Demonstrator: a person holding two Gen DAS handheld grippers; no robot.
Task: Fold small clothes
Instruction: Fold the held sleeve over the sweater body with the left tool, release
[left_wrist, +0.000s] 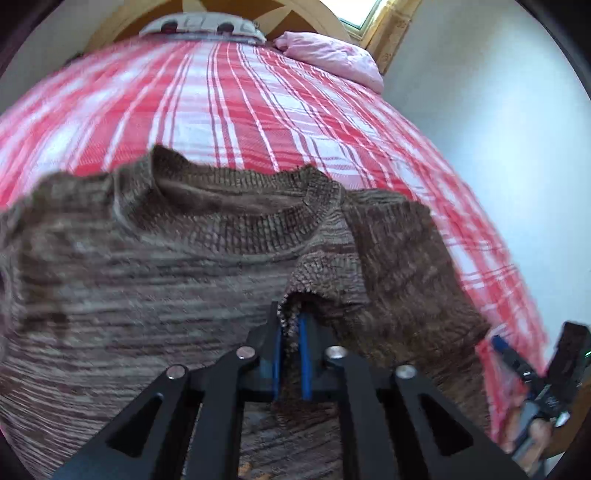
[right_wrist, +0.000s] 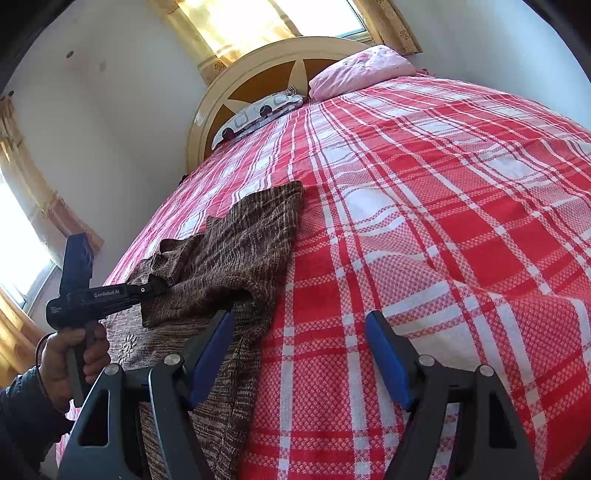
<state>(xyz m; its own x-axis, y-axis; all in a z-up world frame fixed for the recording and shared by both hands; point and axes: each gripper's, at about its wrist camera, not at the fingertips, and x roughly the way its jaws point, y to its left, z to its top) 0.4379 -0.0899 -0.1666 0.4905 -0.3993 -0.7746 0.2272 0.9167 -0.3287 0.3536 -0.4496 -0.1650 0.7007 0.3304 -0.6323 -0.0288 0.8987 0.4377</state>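
- Pinching a fold of the brown knitted sweater (left_wrist: 177, 266), the left gripper (left_wrist: 290, 328) sits at the bottom centre of the left wrist view, its blue pads nearly together with knit fabric bunched between them.
- Around those pads the sweater spreads over the lower half of that view, its ribbed neckline (left_wrist: 236, 218) lying just above the fingertips and a folded sleeve part to their right.
- In the right wrist view the right gripper (right_wrist: 299, 354) fills the bottom of the frame with its jaws standing wide and nothing between them; its left finger (right_wrist: 210, 354) lies over the sweater's edge, its right finger over bare bedspread.
- At the lower left of that view a hand (right_wrist: 74, 354) holds the left tool against the sweater.
- Beyond, the red and white checked bedspread (right_wrist: 424, 221) runs to the upper frame, where a pink pillow (right_wrist: 362, 68), a patterned pillow (right_wrist: 255, 114) and a rounded headboard (right_wrist: 266, 74) stand.
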